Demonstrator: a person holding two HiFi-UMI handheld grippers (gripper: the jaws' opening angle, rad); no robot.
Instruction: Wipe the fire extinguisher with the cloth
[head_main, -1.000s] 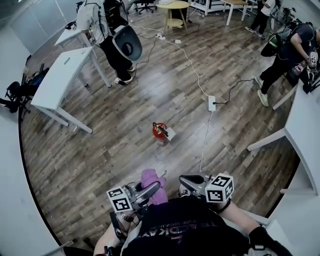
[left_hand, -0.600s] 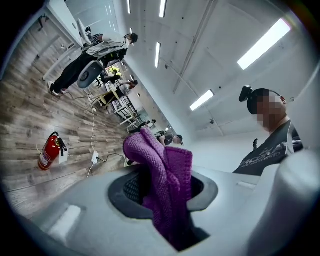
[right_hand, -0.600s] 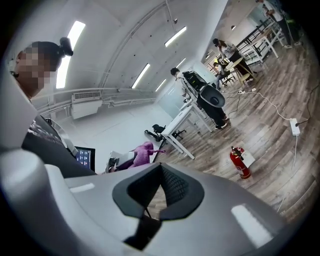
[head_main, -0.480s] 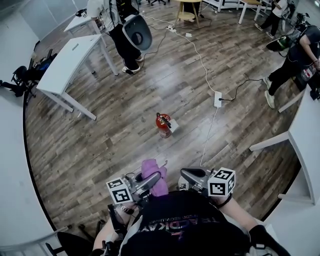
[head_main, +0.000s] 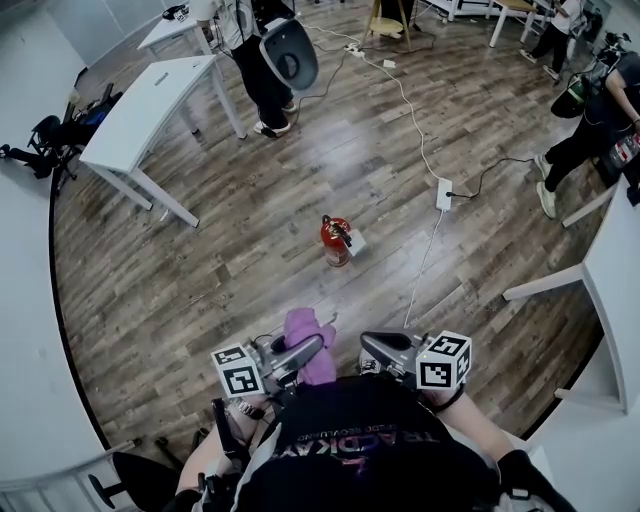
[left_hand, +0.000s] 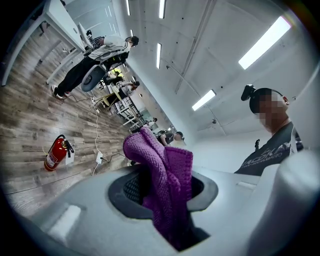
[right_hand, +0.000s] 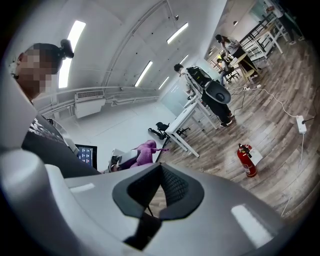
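Observation:
A red fire extinguisher stands upright on the wooden floor, well ahead of both grippers, with a white tag at its side. It shows small in the left gripper view and in the right gripper view. My left gripper is shut on a purple knitted cloth, which bulges up out of its jaws. The cloth also shows from the side. My right gripper is shut with nothing in it, its pads meeting.
A white power strip and its cables run across the floor beyond the extinguisher. White tables stand at the far left and another at the right. A person with a chair stands at the back; others work at the far right.
The extinguisher sits lower and further right in the head view than a second ago, as the view has shifted. Both grippers keep their places and states.

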